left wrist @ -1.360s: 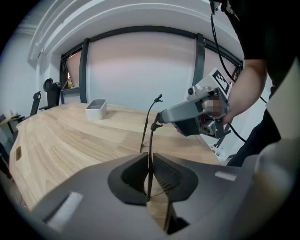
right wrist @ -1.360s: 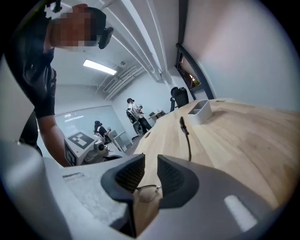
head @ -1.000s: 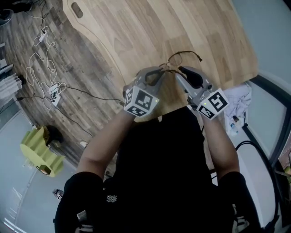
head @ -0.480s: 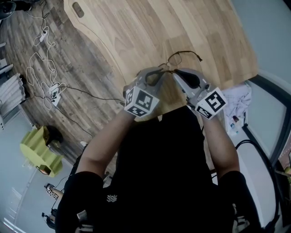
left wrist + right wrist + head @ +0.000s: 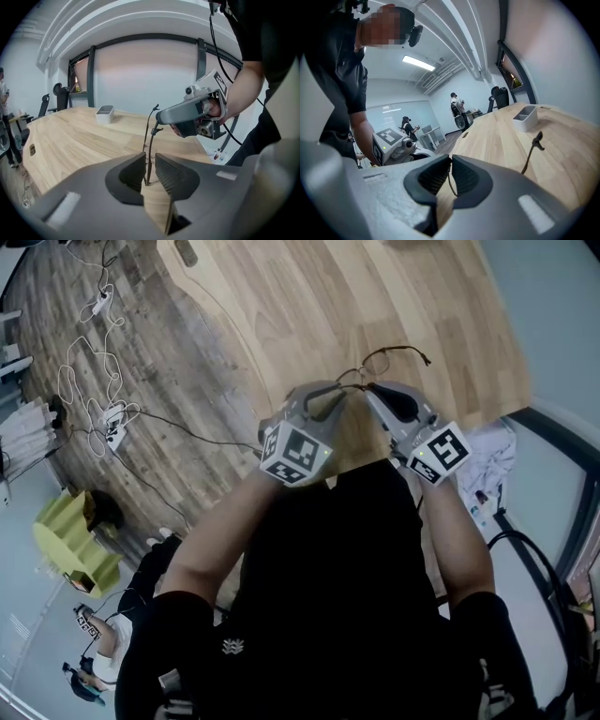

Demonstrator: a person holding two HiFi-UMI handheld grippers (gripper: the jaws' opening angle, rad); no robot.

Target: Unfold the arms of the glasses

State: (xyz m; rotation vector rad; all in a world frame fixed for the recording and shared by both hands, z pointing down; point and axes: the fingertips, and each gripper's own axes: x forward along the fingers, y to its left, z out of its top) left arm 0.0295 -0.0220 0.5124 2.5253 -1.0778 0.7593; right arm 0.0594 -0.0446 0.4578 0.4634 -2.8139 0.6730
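My left hand-held gripper is opening: its jaws stand a little apart, with the thin frame of the glasses upright between them and the pads not pressing on it. My right hand-held gripper is clamped on the frame's wire. The glasses hang between the two, above the counter near its edge, one arm sticking out.

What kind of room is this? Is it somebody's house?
Probably an office or a lab, not a house: a long wooden table, office chairs near big windows, and cables trailing over the floor.
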